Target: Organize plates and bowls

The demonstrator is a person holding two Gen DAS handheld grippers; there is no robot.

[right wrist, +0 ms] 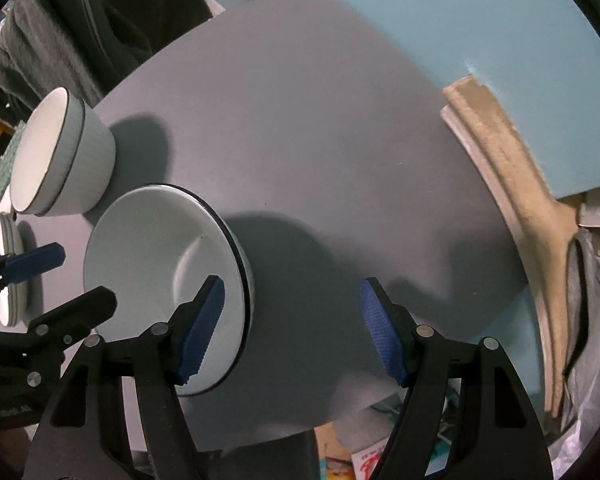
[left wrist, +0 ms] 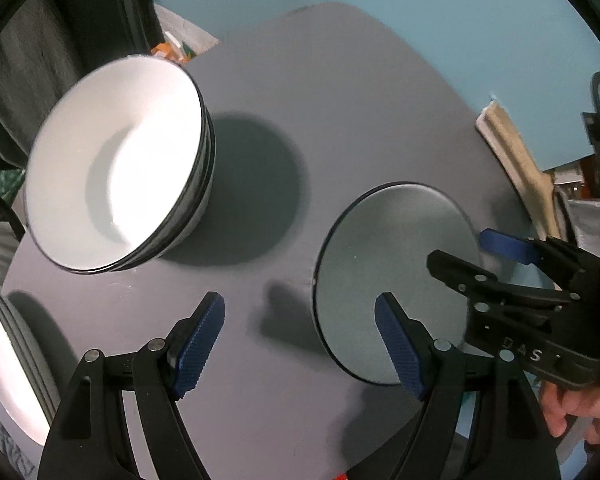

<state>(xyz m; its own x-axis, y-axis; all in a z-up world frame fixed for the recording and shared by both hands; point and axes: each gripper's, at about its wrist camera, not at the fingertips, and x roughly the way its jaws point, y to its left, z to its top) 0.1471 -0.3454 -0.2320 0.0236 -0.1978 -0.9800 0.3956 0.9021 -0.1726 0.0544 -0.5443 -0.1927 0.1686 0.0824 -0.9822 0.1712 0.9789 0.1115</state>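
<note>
Grey tabletop fills most of what we see from the left wrist. On this table point(left wrist: 340, 92) stands a stack of bowls point(left wrist: 116, 164), white inside with dark rims, at the upper left; it tilts toward us in the fisheye and throws a round shadow to its right. A single plate point(left wrist: 388, 248) lies flat at the right, near the table's edge. A stack of plates point(left wrist: 8, 364) shows partly at the lower left edge. Our left gripper point(left wrist: 300, 344) hangs above bare table between the bowls and the plate; its blue pads point(left wrist: 198, 344) stand well apart and nothing is between them. Its right pad overlaps the plate's near rim in the picture, but we cannot tell whether it touches. The right gripper point(left wrist: 456, 248) comes in from the right over the far side of the plate, held by a hand point(left wrist: 572, 408) at the lower right.

From the right wrist we see the same plate point(right wrist: 148, 248) at the left, with the bowls point(right wrist: 60, 156) beyond it and the plate stack point(right wrist: 8, 272) at the far left edge. The right gripper point(right wrist: 292, 332) has its jaws apart and empty, its left pad over the plate's rim, its right pad over bare table point(right wrist: 320, 120). The left gripper point(right wrist: 66, 276) pokes in at the left, also apart. A beige cloth point(right wrist: 496, 148) lies along the table's right edge.
</note>
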